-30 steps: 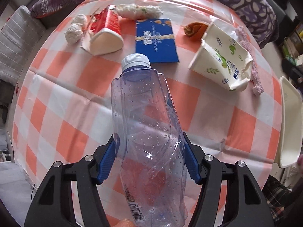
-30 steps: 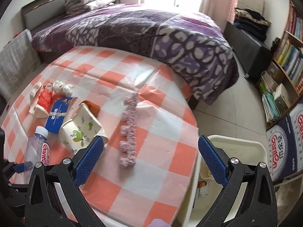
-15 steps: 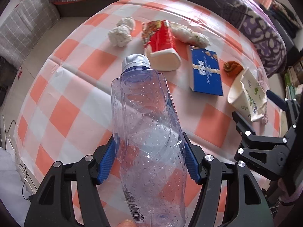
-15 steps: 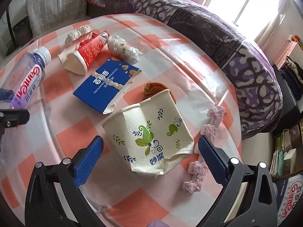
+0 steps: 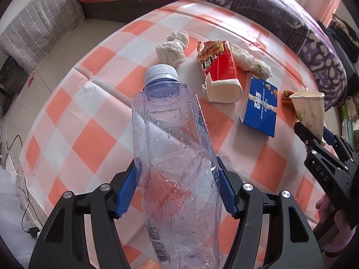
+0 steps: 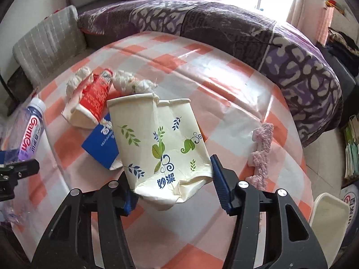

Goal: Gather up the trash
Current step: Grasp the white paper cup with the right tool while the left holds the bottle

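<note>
My left gripper (image 5: pixel 177 190) is shut on a crushed clear plastic bottle (image 5: pixel 172 157) with a white cap, held above the checked table (image 5: pixel 94 139). The bottle also shows in the right wrist view (image 6: pixel 27 132). My right gripper (image 6: pixel 174 189) has its blue pads on both sides of a crumpled paper cup (image 6: pixel 161 148) with leaf prints; it shows in the left wrist view (image 5: pixel 310 112) too. On the table lie a red and white carton (image 5: pixel 221 78), a blue packet (image 5: pixel 260 107), and white tissue wads (image 5: pixel 172 47).
A pink foam strip (image 6: pixel 261 148) lies at the table's right edge. A white bin (image 6: pixel 327 222) stands beside the table at lower right. A purple patterned bed (image 6: pixel 224 27) is behind the table. An orange scrap (image 5: pixel 286 96) lies behind the cup.
My right gripper moved in over the table and closed around the paper cup. My left gripper, still holding the bottle, swung so the table litter shifted right in its view.
</note>
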Available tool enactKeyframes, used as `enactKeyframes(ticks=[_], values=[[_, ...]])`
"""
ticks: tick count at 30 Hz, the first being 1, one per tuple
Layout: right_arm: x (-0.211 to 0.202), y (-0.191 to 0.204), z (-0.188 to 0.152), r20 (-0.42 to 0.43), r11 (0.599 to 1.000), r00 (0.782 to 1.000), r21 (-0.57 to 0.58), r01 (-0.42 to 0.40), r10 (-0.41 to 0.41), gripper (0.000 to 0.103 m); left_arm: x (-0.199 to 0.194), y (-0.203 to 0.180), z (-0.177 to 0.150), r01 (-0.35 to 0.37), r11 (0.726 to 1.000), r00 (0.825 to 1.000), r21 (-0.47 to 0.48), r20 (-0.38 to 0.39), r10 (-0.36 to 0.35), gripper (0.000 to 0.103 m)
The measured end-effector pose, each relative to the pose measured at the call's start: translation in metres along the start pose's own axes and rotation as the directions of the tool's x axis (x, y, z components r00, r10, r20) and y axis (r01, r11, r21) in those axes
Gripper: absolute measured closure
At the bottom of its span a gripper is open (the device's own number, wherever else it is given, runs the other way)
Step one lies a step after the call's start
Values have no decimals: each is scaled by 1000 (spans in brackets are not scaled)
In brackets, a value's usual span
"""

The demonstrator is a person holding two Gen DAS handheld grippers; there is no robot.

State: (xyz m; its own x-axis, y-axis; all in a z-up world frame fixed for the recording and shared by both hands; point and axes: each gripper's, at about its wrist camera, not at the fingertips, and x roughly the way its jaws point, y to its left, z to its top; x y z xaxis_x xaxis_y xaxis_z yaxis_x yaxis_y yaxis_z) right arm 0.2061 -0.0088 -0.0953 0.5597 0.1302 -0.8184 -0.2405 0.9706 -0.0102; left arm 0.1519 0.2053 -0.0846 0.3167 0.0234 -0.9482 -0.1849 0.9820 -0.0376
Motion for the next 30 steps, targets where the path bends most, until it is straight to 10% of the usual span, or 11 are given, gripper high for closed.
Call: enactKeyframes(ticks=[14, 30], values=[[-58, -2, 11, 189, 993, 982, 114, -8, -14, 49, -56, -22, 11, -92, 996, 942, 3, 326, 86, 39], [-89, -27, -1, 214, 983, 976, 183, 2, -42, 48, -79, -69, 9, -122, 992, 896, 42, 435, 92, 39]])
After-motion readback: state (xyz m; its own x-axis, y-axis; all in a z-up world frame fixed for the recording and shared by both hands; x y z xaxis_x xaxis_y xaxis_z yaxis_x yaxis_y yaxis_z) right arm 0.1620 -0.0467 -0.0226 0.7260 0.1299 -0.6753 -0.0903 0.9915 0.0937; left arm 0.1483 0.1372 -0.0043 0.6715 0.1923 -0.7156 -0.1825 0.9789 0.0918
